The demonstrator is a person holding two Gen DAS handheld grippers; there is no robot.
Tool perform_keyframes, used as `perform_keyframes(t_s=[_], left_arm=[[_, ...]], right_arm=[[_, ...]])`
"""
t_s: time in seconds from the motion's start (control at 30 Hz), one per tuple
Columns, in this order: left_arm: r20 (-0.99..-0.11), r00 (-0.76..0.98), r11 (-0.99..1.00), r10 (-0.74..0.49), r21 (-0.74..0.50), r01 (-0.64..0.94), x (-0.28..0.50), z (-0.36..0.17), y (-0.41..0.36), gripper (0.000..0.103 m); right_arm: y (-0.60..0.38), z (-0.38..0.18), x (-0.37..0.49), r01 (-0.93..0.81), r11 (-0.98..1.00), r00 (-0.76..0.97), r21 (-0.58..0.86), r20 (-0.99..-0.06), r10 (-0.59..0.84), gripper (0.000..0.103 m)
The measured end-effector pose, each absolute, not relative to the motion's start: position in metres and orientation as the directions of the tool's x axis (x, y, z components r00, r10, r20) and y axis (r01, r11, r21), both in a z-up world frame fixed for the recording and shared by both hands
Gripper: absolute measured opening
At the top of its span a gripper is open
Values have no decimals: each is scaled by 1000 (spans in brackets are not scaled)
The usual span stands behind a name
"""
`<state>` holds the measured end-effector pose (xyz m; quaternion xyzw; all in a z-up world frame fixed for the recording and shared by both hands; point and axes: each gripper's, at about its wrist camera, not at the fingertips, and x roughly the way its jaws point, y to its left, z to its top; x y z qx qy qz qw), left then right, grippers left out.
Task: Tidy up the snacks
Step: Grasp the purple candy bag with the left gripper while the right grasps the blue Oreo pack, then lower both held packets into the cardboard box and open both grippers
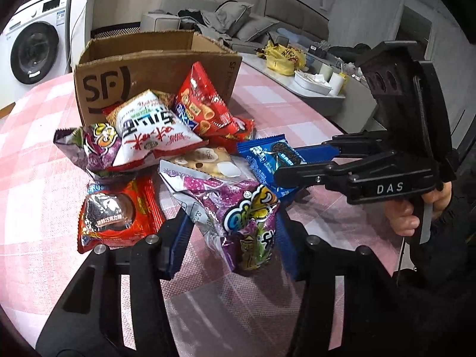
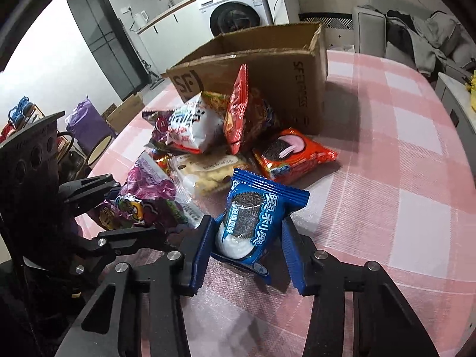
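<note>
My left gripper (image 1: 235,238) has its blue jaws narrowed onto a crinkled purple foil snack bag (image 1: 238,208) with yellow and blue cartoon lettering I can't read; the pads press its sides at the near edge of the pile. My right gripper (image 2: 248,250) has its jaws closed in on a blue cookie packet (image 2: 255,217) printed with a dark sandwich cookie and white Chinese characters; both pads touch its sides, and its lower end rests on the pink-and-white checked tabletop (image 2: 401,178).

Behind them stands an open brown cardboard box (image 1: 154,68) marked "SF" on one face and "SF EXPRESS" on the side. Leaning against it are a white chip bag with red Chinese writing (image 1: 151,134) and a tall red snack bag (image 1: 205,104) showing ring-shaped pieces. A clear pack of pale biscuits (image 2: 205,172) lies partly buried under the others. An orange-red packet picturing a dark cookie (image 2: 294,154) lies to the right, and another red packet (image 1: 119,217) sits at the left; its label is too small to read. The other gripper's body reads "DAS", held by a hand (image 1: 422,211) half hidden behind it
</note>
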<state>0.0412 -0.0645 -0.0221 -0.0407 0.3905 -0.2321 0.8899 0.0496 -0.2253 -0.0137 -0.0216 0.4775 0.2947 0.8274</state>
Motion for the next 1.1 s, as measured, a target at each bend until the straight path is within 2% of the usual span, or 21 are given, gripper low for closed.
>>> perform_keyframes(t_s=[0.47,1.1], left_arm=[[-584,680,896,-443,-262,358,24,20,-38,49],[-550,766,941,-332,-245,232,25,38,0,49]], right_arm=[[-239,28,41,-513,813,466,275,-707,532,46],[-239,48,39,-492,809,532,321,-624,572,46]])
